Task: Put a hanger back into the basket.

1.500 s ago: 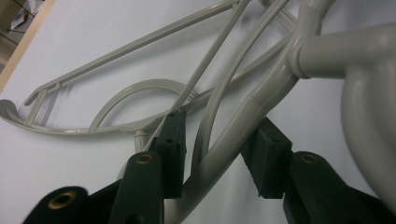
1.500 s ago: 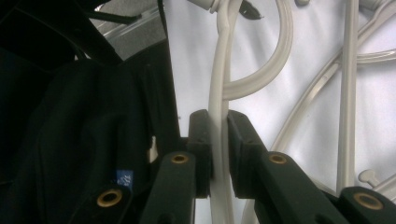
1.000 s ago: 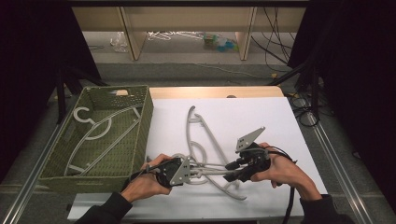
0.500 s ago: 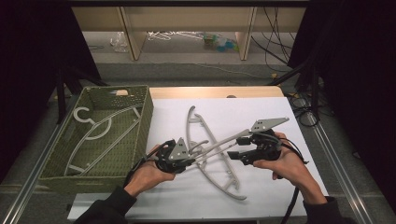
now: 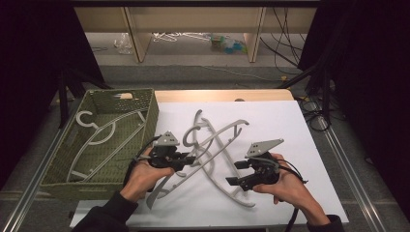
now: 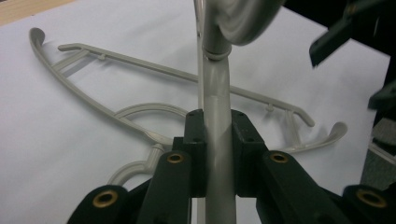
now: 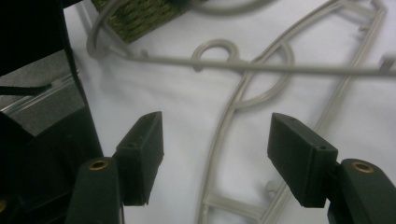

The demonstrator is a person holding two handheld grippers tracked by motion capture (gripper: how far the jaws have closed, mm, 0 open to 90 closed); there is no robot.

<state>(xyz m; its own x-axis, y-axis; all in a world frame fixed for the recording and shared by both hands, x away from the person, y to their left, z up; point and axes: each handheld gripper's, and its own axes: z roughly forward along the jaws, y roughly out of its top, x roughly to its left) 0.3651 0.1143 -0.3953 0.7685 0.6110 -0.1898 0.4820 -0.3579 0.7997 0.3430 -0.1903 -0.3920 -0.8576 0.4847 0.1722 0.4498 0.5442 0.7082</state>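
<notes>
Since half a second ago the left gripper [image 5: 189,159] has swung its grey hanger [image 5: 205,145] round over the white sheet [image 5: 290,125], and the right gripper [image 5: 232,181] has dropped back toward the near edge. Left's jaws clench the hanger's bar beside the green basket [image 5: 145,104]; right's are spread wide and empty over a second hanger [image 7: 224,154]. No writing is legible; bare sheet lies far right.

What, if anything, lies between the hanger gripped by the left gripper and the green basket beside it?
Nothing visible does. The left gripper holds the lifted hanger right beside the basket, whose near wall must be cleared; one hanger in the basket already lies inside.
</notes>
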